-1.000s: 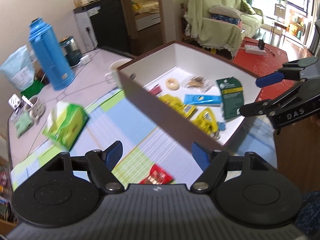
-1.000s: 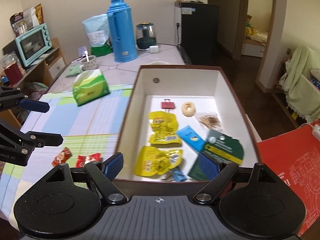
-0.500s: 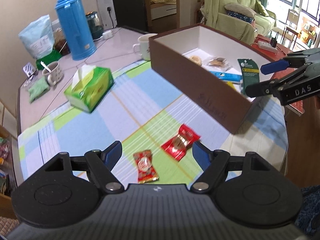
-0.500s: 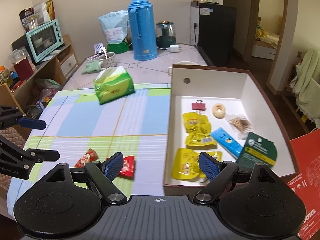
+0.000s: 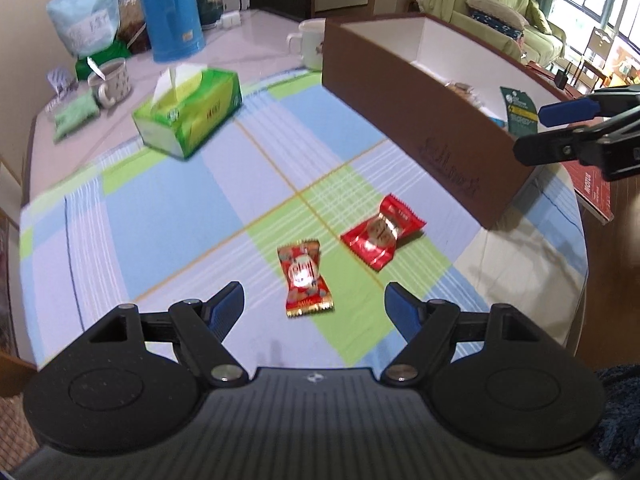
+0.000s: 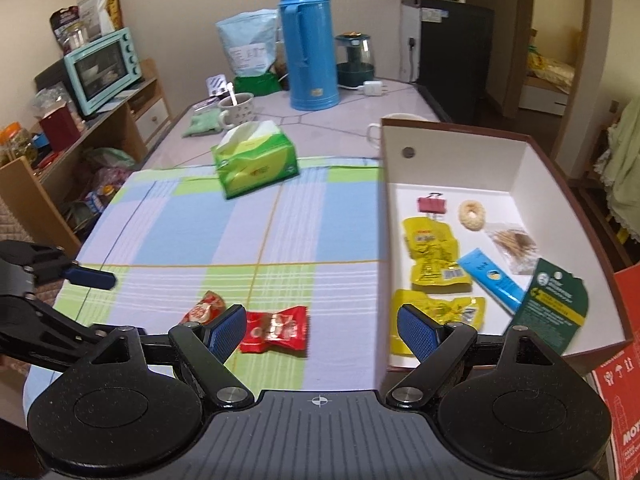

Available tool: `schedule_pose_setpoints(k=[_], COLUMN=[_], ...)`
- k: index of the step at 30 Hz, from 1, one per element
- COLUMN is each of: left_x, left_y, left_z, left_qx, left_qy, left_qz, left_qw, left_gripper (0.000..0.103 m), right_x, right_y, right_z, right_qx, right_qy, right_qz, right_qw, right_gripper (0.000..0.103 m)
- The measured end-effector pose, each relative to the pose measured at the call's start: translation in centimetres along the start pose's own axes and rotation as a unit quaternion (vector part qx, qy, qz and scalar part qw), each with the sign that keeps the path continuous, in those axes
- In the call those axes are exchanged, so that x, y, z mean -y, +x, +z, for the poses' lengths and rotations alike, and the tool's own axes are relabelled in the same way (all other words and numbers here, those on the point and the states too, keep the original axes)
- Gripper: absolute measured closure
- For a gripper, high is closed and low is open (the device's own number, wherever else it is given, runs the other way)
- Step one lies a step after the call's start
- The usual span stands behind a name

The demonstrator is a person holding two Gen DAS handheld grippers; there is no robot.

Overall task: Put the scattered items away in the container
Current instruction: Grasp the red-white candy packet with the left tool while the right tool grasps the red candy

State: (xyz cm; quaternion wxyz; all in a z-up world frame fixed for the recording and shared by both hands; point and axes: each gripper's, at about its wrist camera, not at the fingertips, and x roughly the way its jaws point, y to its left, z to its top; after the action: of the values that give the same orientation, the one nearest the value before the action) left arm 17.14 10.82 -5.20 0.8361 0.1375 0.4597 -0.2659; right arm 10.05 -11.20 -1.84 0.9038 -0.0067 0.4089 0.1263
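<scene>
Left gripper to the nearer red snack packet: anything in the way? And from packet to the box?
Nothing visible blocks the left gripper: open, the red snack packet lies on bare cloth just ahead. Toward the box, the second red packet lies partly between, and the brown side wall must be cleared from above.

Bright window daylight, glare on the red candy wrapper (image 5: 303, 276), motion blur, fisheye-bent edges.

Two red candy wrappers (image 5: 306, 276) lie on a blue, green and white checked tablecloth (image 5: 168, 216).
</scene>
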Motion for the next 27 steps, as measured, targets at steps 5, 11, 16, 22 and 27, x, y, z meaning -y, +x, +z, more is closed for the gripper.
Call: schedule_pose_setpoints(k=[5,11,16,22,27], left_x=[-0.4,-1.2,-1.8,-2.2,-3.3], left_y=[2.7,5.9,8.4,10.0,9.1], left_z=[-0.4,0.1,0.8,1.0,0.3], left_qx=[-0.019,-0.033,-0.048,-0.052,-0.056], left_qy=[-0.016,-0.035,-0.043,-0.030,-0.024], left_qz=[0.000,-0.005,-0.008,-0.023,-0.033], left_qw=[0.9997,0.9988,0.9979,0.9979,0.9976], left_gripper=[0.035,0.045,0.048,0.075,0.079], right_x=[-0.4,-0.2,0.4,1.0,0.0], right_y=[1.1,2.5,3.5,4.4,5.1], right_z=[0.2,0.9,1.6,2.2,2.5], right_qx=[-0.011,-0.020,-0.027,-0.032,-0.030], right_qy=[-0.009,-0.012,-0.006,0.004,-0.010], right_qz=[0.009,0.009,0.003,0.000,0.018], right_qw=[1.000,1.000,1.000,0.999,0.999], right_gripper=[0.018,0.018,0.018,0.018,0.018])
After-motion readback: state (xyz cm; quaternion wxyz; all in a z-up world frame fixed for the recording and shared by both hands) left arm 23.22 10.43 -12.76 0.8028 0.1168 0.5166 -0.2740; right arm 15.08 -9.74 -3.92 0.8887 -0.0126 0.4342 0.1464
